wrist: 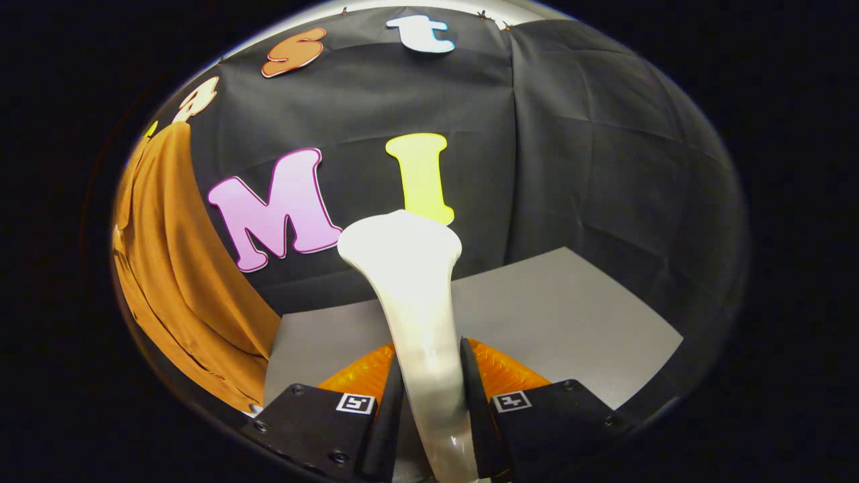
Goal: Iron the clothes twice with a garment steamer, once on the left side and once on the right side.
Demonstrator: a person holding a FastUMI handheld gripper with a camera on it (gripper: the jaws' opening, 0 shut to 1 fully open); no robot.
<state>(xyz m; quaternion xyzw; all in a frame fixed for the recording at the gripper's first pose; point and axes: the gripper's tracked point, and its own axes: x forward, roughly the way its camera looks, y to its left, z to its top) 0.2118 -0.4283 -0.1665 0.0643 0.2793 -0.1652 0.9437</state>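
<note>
Black booth cloth behind a grey table [570, 302]: we see the gripper [429, 402] pinching the white garment steamer [409, 282] by its neck — head forward for steaming — with the orange garment [181, 268] hanging well to its left.

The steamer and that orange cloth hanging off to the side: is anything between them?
No. In the gripper view, the white steamer, clamped in the tool, and the orange garment are separated by bare black wall cloth and grey tabletop.
</note>
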